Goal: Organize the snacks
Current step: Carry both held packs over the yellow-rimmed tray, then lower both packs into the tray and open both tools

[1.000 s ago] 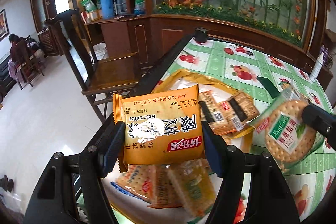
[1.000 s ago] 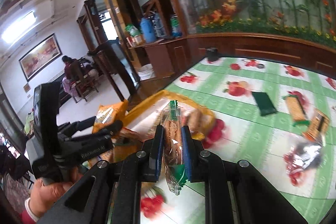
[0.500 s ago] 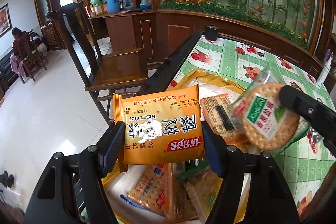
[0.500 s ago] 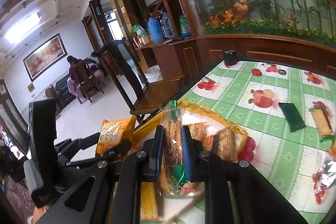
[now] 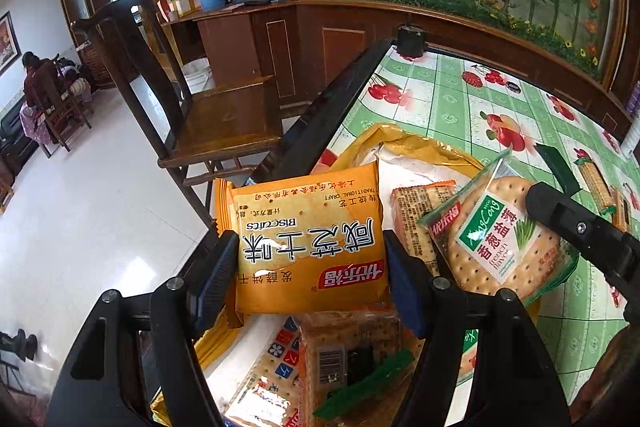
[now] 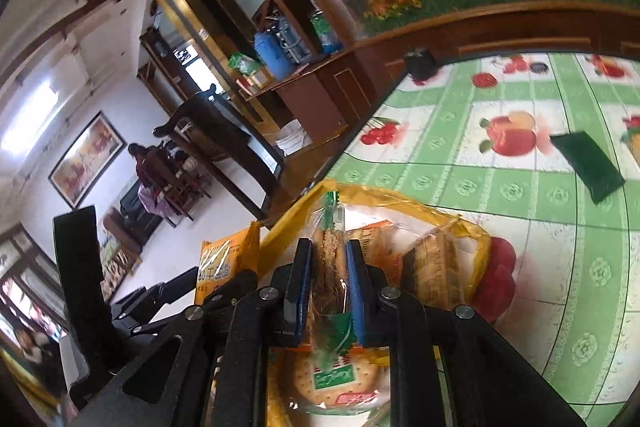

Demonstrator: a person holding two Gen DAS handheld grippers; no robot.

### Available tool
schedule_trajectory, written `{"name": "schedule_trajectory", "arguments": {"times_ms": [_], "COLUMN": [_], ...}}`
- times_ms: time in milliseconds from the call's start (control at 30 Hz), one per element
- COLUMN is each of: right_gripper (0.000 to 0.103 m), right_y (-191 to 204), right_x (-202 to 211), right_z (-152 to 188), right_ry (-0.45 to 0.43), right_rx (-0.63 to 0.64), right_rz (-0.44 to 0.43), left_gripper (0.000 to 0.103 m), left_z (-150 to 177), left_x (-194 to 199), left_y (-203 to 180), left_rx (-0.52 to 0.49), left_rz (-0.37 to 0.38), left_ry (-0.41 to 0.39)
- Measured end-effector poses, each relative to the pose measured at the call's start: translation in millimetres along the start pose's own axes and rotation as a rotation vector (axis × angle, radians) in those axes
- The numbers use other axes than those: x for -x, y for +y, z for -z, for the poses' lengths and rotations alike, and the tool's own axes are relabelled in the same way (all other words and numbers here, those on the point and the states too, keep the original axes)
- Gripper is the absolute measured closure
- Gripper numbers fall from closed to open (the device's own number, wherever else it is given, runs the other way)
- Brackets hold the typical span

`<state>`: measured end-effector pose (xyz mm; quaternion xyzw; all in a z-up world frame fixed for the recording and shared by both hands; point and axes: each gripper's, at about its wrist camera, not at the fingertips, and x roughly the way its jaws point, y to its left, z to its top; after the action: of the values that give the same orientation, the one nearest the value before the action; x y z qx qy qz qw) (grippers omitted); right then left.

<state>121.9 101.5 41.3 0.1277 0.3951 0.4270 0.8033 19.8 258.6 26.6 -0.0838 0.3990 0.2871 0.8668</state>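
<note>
**Both packets held over the yellow tray**

Your left gripper (image 5: 308,267) grasps the orange biscuit packet (image 5: 310,239) flat between its pads, above the yellow tray (image 5: 404,143) at the table edge. Your right gripper (image 6: 328,287) is clenched on the round cracker packet (image 5: 500,239), edge-on, over the same tray of snacks.

Orange biscuit packet (image 5: 310,243) flat-faced, print upside down, clamped by side edges above yellow bag (image 5: 404,143). Round cracker pack (image 5: 502,239), clear wrapper, green label, held edge-on just beside it. More cracker packs (image 5: 344,359) lie inside bag.
</note>
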Motion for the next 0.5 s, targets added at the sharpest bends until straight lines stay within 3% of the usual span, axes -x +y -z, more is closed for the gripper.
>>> {"name": "schedule_trajectory", "arguments": {"times_ms": [133, 233, 267, 333, 400, 500], "right_gripper": [0.085, 0.078, 0.074, 0.052, 0.039, 0.035], "right_y": [-6.9, -5.4, -6.1, -7.4, -8.5, -10.1], "right_x": [-0.6, -4.5, -5.9, -5.5, -1.2, 6.1], "right_z": [0.0, -0.1, 0.9, 3.1, 5.4, 5.4], "right_ry": [-0.002, 0.02, 0.029, 0.028, 0.012, -0.002], "right_rx": [-0.016, -0.017, -0.022, -0.035, -0.039, -0.044], "right_rz": [0.008, 0.018, 0.012, 0.002, 0.022, 0.038], "left_gripper": [0.032, 0.032, 0.031, 0.03, 0.03, 0.024], "left_z": [-1.2, -2.0, -2.4, -2.9, -3.1, -4.1], "left_x": [0.5, 1.3, 1.4, 2.7, 5.3, 14.3], "left_y": [-1.1, -0.1, -0.1, 0.5, 0.8, 2.3], "left_rx": [-0.007, -0.002, -0.001, 0.003, 0.008, 0.02], "left_rz": [-0.006, -0.004, -0.005, -0.001, -0.001, -0.018], "left_ry": [0.005, 0.012, 0.015, 0.024, 0.023, 0.002]}}
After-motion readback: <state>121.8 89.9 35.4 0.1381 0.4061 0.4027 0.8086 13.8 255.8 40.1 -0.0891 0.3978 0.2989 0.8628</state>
